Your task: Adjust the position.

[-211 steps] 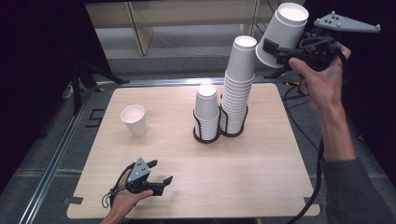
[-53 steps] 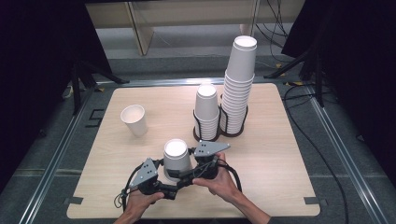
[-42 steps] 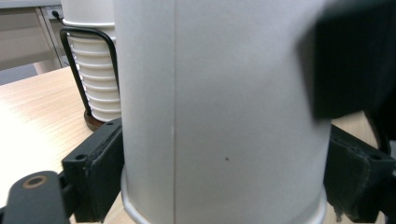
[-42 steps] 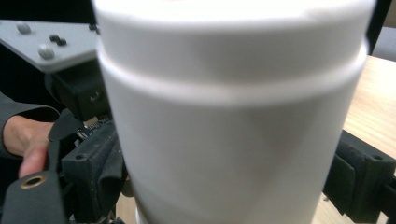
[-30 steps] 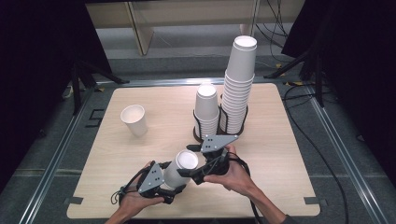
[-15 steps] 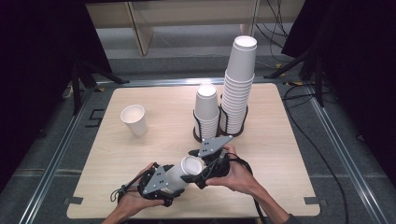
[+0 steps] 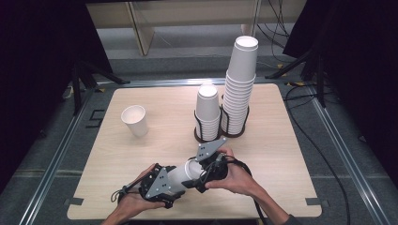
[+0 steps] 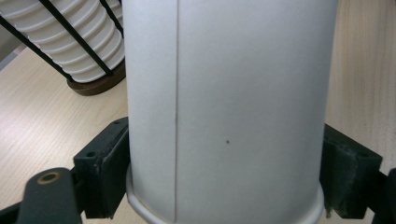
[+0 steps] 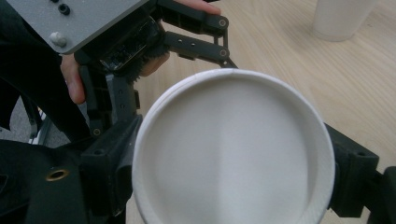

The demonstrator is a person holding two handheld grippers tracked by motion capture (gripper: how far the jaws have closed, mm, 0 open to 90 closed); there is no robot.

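At the near edge of the table (image 7: pixel 281 187): both grippers are meeting over one paper cup (image 7: pixel 180 172), which is lying tilted between them just above the wood.
Left gripper (image 7: pixel 159 183): its jaws are closing on the rim end of the cup; in the left gripper view the cup wall (image 8: pixel 224 112) is sitting between both pads, touching them.
Right gripper (image 7: pixel 211 168): its jaws are standing part open, flanking the cup's closed base (image 9: pixel 233 149); whether they are pressing it, I cannot tell.
Step in hand: judged a hand-over of the cup from one gripper to the other, under way and not finished.
Mid table: a single cup (image 7: pixel 134 120) is standing upright, apart from the rest, apparently already placed.
Far side: a short stack (image 7: pixel 208 112) and a tall stack (image 7: pixel 240 84) are sitting in a wire holder (image 7: pixel 232 133).
Remaining: many cups are waiting in the stacks; the held cup has yet to be set down.
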